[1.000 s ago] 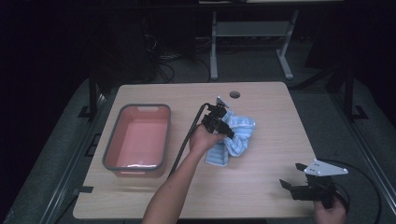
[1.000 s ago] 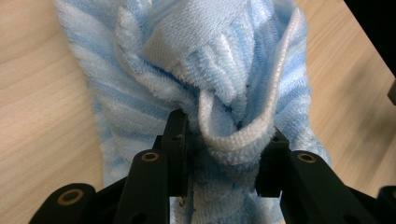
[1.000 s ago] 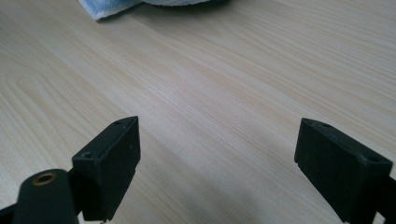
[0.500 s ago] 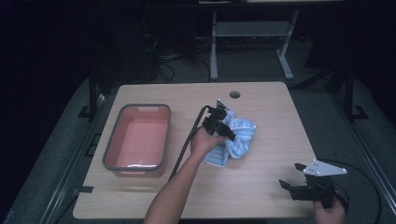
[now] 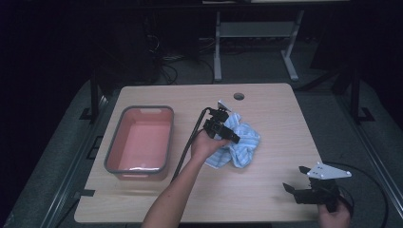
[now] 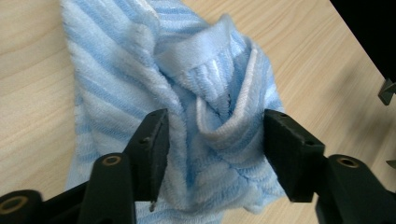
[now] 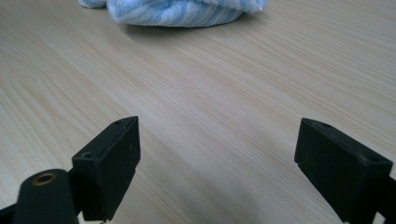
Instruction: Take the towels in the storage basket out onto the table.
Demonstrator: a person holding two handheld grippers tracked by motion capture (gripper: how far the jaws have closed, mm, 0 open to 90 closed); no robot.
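A: Left tool [image 6: 212,154] right down on the towel [image 5: 237,142], mid-desk [image 5: 266,99], just right of the pink tub [image 5: 138,140]. Jaws apart, straddling a raised fold, pads touching cloth either side but not clamped yet.

B: And the right tool [image 5: 311,190]?

A: Parked at the near right corner, wide open, nothing in it, well apart from the cloth. Towel bunched, no clear long axis; the fold between the jaws runs away from the camera. Left hand [image 5: 204,145] much nearer, probably the one to pinch.

The left hand-held gripper [image 5: 230,136] has edged further onto the towel [image 5: 242,142].
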